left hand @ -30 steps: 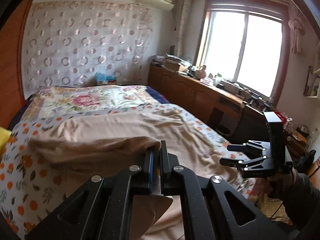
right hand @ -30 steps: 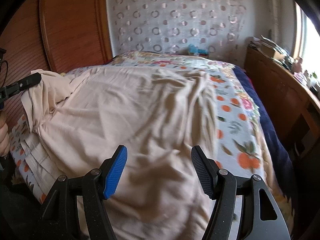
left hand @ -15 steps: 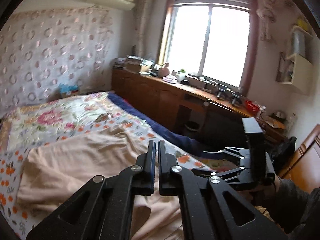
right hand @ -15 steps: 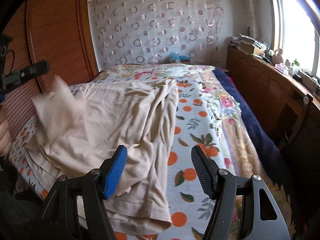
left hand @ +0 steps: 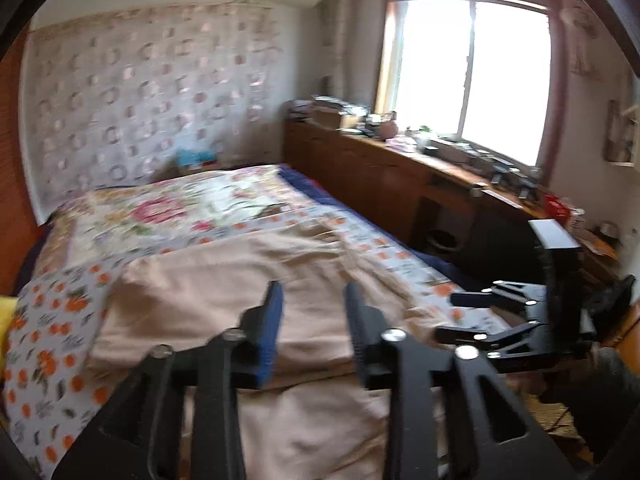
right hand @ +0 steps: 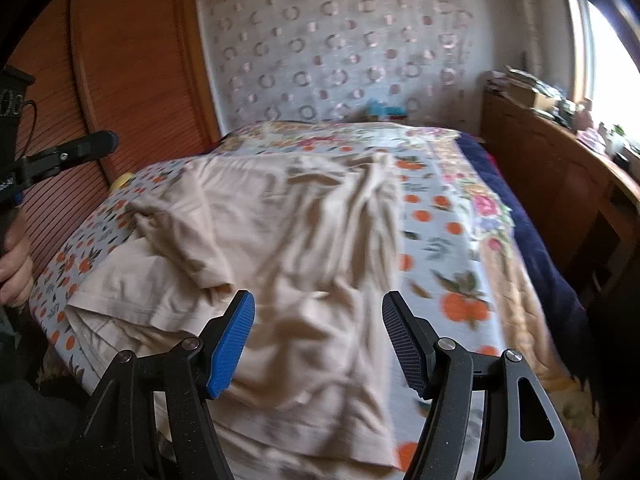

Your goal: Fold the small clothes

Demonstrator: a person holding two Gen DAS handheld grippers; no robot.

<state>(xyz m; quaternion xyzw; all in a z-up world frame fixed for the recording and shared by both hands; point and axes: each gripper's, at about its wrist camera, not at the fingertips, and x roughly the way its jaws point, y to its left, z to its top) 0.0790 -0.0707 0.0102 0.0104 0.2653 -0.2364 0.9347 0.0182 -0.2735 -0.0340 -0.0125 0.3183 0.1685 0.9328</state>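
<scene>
A beige garment (left hand: 240, 288) lies rumpled on the bed, one side flopped over in a loose fold (right hand: 184, 232). My left gripper (left hand: 314, 300) hovers over its near edge with the jaws opening; nothing is between the pads and the cloth lies below them. One finger of my left gripper (right hand: 88, 144) shows at the left edge of the right wrist view, clear of the cloth. My right gripper (right hand: 320, 308) stands open above the garment's near part and holds nothing. It also shows in the left wrist view as the right gripper (left hand: 456, 316), beside the bed.
The bed sheet (right hand: 448, 240) has an orange-fruit print, with a flowered cover (left hand: 160, 208) further back. A wooden sideboard (left hand: 380, 176) with clutter runs under the window on the right. A slatted wooden panel (right hand: 132, 80) stands left. A hand (right hand: 14, 264) holds the left gripper.
My left gripper, shut on a corner of the beige cloth a second ago, has let it go and opened; the cloth has dropped onto the garment. The right gripper stayed open.
</scene>
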